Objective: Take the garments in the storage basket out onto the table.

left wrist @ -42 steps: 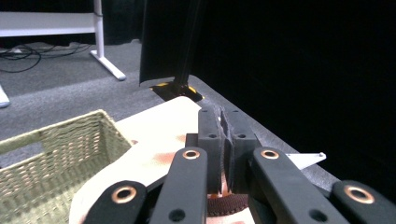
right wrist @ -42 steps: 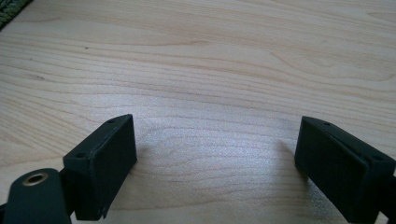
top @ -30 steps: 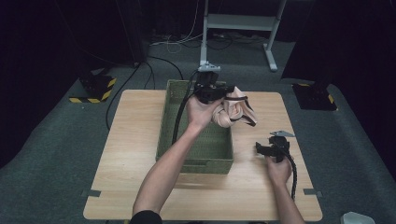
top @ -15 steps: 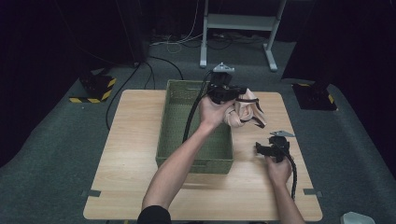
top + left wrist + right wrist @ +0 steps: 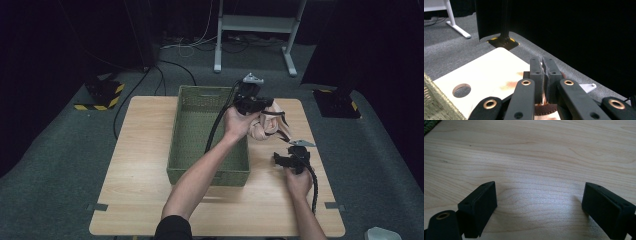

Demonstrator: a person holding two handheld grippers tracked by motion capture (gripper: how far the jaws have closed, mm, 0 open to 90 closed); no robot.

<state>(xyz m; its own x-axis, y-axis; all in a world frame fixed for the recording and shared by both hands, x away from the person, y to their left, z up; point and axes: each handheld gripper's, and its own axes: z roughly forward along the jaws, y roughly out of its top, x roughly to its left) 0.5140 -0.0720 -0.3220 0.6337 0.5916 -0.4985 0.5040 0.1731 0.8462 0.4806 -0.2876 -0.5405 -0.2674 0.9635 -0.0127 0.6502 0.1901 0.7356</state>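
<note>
Seen from above, a light wooden table [image 5: 140, 200] has bare board along the bottom of the frame and down its left side. Lower right of centre, the right gripper [image 5: 280, 159] rests low over bare wood, its black jaws spread wide with nothing between them. At mid-frame sits an olive-green woven rectangular basket [image 5: 186, 150]. Just right of its far end, the left gripper [image 5: 264, 104] pinches a beige cloth garment with dark straps [image 5: 266, 127], which hangs beside the basket above the table's upper-right area. No readable writing appears. Beyond lies grey carpet.
</note>
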